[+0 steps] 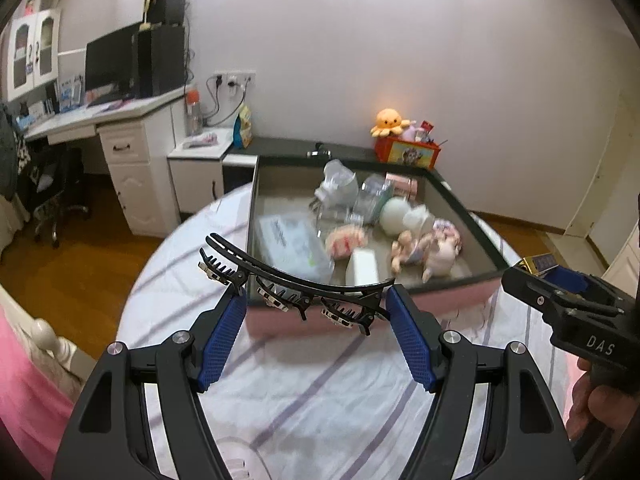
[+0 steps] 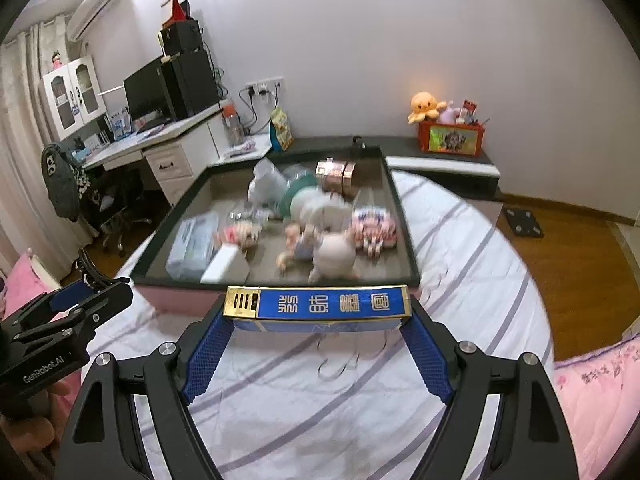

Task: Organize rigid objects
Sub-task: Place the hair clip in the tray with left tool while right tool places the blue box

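Clamping wide on a black hair-clip strip [image 1: 296, 286] carrying three toothed clips, the left gripper [image 1: 316, 312] holds it above the striped sheet [image 1: 320, 392], just near of the pink-walled tray [image 1: 448, 300], whose blurred contents are hard to make out. From the right wrist, the right gripper [image 2: 318, 322] is clamped wide on one blue-and-gold box [image 2: 320, 304], held end to end before that tray [image 2: 180, 304]; its lower face is hidden.

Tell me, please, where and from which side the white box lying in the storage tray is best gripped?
Grip the white box across its two long side faces, coming from above. It lies flat by the storage tray's near wall with its top exposed; the packet and the doll crowd its sides, so level approaches look blocked.
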Tool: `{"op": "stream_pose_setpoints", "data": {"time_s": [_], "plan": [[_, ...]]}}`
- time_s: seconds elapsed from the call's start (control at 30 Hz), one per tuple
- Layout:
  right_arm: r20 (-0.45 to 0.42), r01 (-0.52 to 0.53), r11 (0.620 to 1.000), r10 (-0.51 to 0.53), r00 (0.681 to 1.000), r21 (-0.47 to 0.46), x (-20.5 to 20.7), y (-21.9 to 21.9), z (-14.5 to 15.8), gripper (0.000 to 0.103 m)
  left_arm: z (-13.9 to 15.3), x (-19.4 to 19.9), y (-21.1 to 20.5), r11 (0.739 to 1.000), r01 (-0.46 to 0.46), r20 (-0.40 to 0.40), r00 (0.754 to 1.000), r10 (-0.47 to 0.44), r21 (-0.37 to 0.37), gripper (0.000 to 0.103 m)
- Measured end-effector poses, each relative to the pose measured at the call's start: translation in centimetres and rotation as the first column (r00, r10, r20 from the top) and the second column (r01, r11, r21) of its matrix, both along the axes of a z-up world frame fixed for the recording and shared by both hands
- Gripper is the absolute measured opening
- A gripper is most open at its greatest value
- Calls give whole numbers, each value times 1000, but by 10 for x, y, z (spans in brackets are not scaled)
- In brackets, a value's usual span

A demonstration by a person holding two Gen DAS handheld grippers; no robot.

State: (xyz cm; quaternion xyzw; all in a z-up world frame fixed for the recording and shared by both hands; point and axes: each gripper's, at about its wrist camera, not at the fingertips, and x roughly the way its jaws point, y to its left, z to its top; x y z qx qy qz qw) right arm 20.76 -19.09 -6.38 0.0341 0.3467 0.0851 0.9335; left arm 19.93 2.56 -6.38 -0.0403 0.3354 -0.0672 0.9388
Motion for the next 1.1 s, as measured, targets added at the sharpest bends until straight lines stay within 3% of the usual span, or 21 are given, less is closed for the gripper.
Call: {"op": "stream_pose_setpoints", "data": {"time_s": [0.23, 0.43, 0.83, 1.1], "plan": [[56, -1, 1000, 2, 998, -16, 28, -4, 23, 83, 23, 29, -10, 1000, 9, 59, 998, -9, 1, 74], [54, -7, 1000, 8, 999, -18, 56, -4, 24, 83, 28, 58, -19, 1000, 22, 73, 997, -23, 12, 74], [-23, -26, 999, 25, 999, -27, 107, 2, -8, 83, 0, 111, -29, 999, 36, 20, 999, -36, 21, 75], [-65, -26, 1000, 25, 998, -11, 117, -2, -25, 85, -16, 127, -32, 999, 35, -26, 999, -34, 27, 77]]}}
